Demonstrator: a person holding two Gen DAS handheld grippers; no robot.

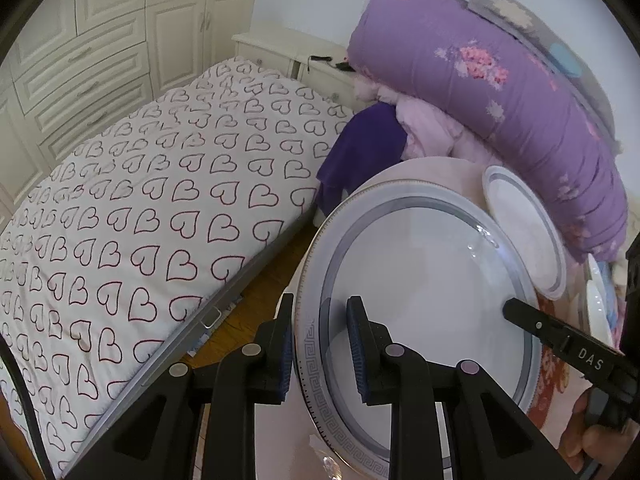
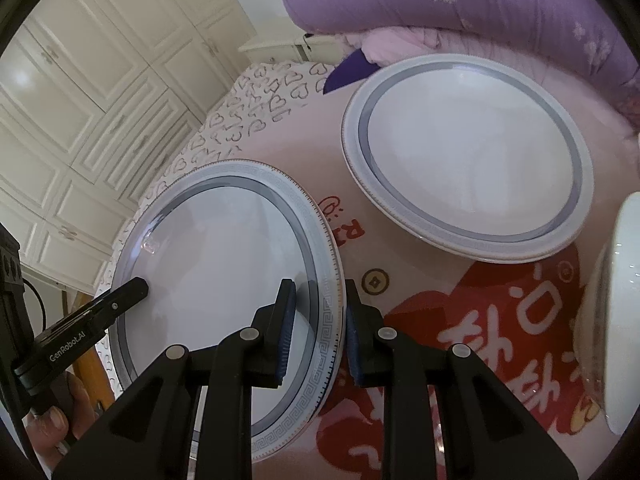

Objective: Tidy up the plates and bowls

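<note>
A large white plate with a grey key-pattern rim point(image 1: 424, 292) point(image 2: 224, 276) is held over the pink table. My left gripper point(image 1: 320, 344) is shut on its left rim. My right gripper point(image 2: 320, 332) is shut on its right rim, and one right finger point(image 1: 560, 340) shows over the plate in the left wrist view. A second plate with a grey band point(image 2: 468, 168) point(image 1: 524, 228) lies flat further back. A white bowl point(image 2: 624, 304) stands at the right edge.
The pink table cover point(image 2: 480, 312) carries red print. A bed with a heart-pattern cover point(image 1: 140, 208) lies to the left, across a strip of wooden floor point(image 1: 264, 288). A rolled purple quilt point(image 1: 500, 92) lies behind the plates. White wardrobes point(image 2: 80, 100) line the far wall.
</note>
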